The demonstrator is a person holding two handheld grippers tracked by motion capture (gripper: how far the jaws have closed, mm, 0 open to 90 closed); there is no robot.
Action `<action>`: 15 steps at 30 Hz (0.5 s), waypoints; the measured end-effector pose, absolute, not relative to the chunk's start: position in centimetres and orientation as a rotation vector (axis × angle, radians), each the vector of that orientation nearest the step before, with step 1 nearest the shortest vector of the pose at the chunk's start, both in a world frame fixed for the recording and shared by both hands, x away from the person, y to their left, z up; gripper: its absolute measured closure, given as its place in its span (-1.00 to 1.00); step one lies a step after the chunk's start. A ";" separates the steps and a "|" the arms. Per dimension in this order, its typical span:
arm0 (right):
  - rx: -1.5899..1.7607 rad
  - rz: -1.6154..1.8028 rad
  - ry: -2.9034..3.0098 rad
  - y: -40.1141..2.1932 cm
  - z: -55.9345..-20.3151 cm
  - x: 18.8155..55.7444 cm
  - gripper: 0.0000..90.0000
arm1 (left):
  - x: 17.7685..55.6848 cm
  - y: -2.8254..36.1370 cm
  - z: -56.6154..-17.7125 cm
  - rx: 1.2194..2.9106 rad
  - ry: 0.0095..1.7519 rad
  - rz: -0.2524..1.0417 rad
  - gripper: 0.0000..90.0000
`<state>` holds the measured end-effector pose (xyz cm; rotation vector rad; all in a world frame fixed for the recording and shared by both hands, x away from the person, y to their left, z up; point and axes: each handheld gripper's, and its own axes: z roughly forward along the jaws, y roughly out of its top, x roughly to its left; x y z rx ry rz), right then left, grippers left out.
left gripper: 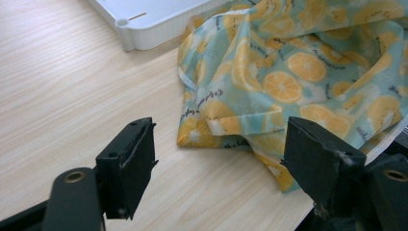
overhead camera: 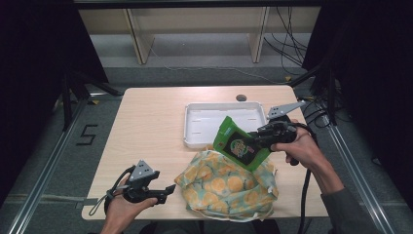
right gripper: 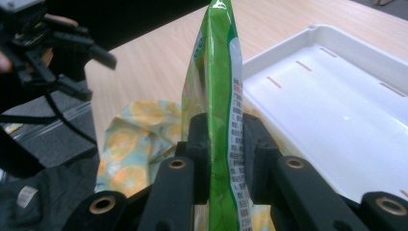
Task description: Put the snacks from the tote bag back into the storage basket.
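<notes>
- While a person sits at the near edge of a light wooden table [overhead camera: 146, 126], each hand holds a two-jaw gripper over it.
- A white tray [overhead camera: 199, 127] lies on the table and serves as the landmark for everything else.
- Just in front of the tray, on the person's side, a crumpled cloth bag [overhead camera: 229, 187] printed with orange slices on pale blue lies on the wood; one edge of it lies right at the tray's near rim.
- The right gripper [overhead camera: 257, 138] hangs above the tray's near right corner, its jaws clenched on a green snack packet [overhead camera: 239, 145].
- The packet is off the table, in the air over the tray's near edge and the far part of the cloth bag.
- In the right gripper view the packet [right gripper: 217, 96] stands edge-on and upright between the two black jaws, with the tray [right gripper: 337, 106] to its right.
- The left gripper [overhead camera: 168, 190] is well in front of the tray, beside the cloth bag's left edge.
- Its jaws stand wide apart and hold nothing; in the left gripper view the bag's [left gripper: 288, 72] folded corner lies between and beyond them.
</notes>
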<state>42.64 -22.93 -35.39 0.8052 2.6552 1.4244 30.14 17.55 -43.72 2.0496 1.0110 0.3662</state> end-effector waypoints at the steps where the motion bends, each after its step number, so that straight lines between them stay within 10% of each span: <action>1: 0.810 1.442 2.648 -23.0 -35.4 42.8 0.70 | 30.1 17.6 -43.8 2.054 1.013 0.364 -0.43; 15: 0.966 1.445 2.524 -24.2 -35.4 45.3 0.70 | 29.2 18.0 -44.4 2.100 1.000 0.399 -0.48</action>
